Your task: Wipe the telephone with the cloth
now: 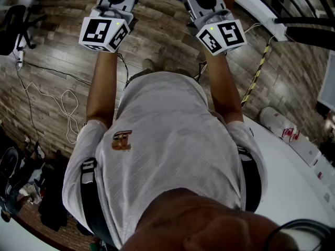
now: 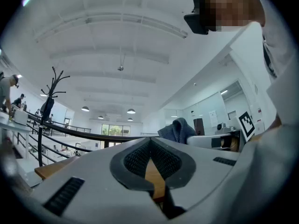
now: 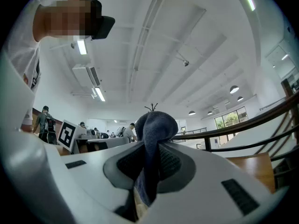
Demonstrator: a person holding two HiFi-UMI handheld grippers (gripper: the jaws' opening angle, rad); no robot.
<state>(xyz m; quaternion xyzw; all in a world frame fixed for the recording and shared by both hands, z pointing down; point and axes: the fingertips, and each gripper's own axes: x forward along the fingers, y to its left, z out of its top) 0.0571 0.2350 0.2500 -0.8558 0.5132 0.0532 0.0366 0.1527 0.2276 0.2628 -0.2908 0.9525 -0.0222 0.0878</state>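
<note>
The right gripper (image 3: 150,146) is clamping a narrow fold of the blue-grey terry cloth (image 3: 156,122). The left gripper (image 2: 150,146) is carrying nothing, its jaws pressed together. Both are pointing away from the white table (image 1: 293,192), and no telephone is showing anywhere. With so little pinched, the cloth risks slipping free while swinging toward the table. A white red-printed canister (image 1: 277,123) is lying at the table's far edge, and loose white cables (image 1: 63,106) are trailing well left of it.

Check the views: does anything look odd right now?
Yes. Both gripper views face the ceiling, and the head view shows only the person's shirt and the floor; no telephone is visible. The right gripper jaws pinch the blue cloth; the left gripper is shut, empty.
</note>
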